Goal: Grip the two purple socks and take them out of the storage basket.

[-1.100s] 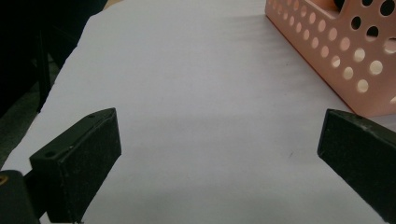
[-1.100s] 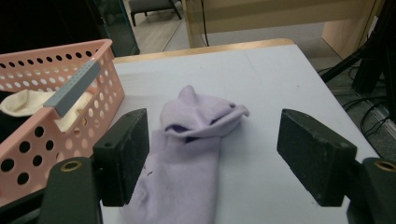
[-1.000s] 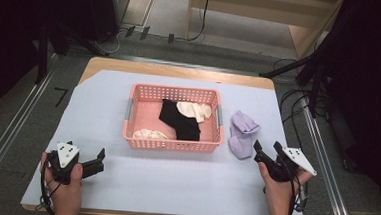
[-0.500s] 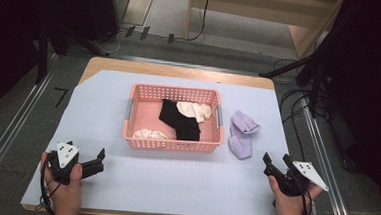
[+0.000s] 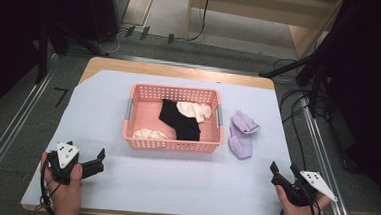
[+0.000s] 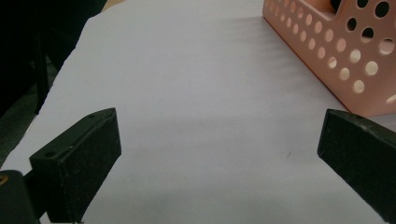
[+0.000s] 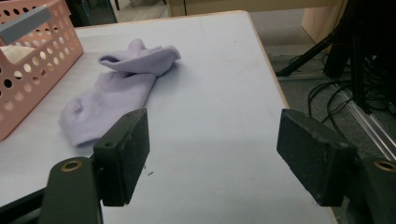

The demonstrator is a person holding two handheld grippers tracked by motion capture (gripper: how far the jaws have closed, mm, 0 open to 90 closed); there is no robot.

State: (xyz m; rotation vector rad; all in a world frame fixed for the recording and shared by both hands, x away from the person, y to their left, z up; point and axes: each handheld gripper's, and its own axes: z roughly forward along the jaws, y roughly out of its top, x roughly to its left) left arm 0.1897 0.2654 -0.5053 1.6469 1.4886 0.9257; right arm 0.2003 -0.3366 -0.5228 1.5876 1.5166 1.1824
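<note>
Socks are the business here: your right claw (image 5: 284, 174) has drawn back from the lilac pair (image 5: 242, 134) to the bench's (image 5: 183, 187) near edge, jaws wide and empty, as is your left claw (image 5: 97, 163). Beyond, that pair lies rumpled just right of the pink basket (image 5: 172, 146), so it likely goes in next.

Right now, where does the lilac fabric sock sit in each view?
High view: the lilac fabric sock lies on the table right of the pink perforated plastic basket.
Right gripper view: upper left, beyond the left jaw.
Left gripper view: out of frame.
Shared landmark: the basket.
</note>
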